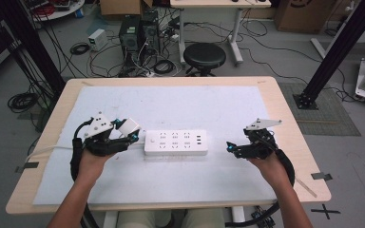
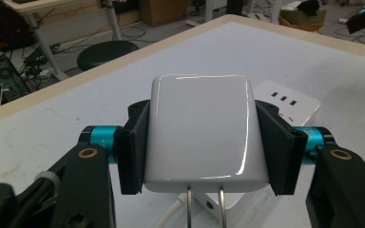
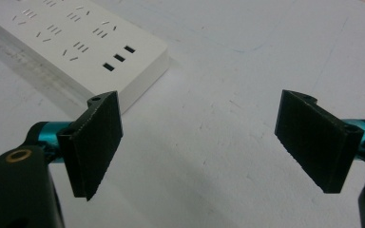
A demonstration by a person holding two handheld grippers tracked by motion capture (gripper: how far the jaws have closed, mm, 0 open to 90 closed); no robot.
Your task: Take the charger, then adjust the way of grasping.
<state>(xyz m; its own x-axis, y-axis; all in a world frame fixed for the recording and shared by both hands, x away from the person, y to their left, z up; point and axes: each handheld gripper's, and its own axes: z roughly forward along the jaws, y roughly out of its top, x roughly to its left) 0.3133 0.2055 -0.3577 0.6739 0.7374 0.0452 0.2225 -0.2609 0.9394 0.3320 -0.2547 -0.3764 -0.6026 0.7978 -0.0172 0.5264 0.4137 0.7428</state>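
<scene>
The left gripper [image 2: 202, 142] was found clamped on a white plug adapter [image 2: 203, 133], its two metal prongs pointing back toward the camera. The adapter [image 1: 129, 126] was held above the mat, just beside the left end of the white power strip [image 1: 176, 142]. The right gripper [image 3: 199, 142] was noted with jaws apart and empty, near the strip's right end.

The white charger [image 2: 202, 133] is glossy, smooth plastic, with two bare metal prongs [image 2: 204, 206]. The power strip [image 1: 175, 142] at the centre is white plastic, more matt. The pads [image 3: 97, 142] look black, matt and finely rough. The table [image 1: 285, 109] has a pale wood edge under a matt white sheet [image 1: 171, 102].
</scene>
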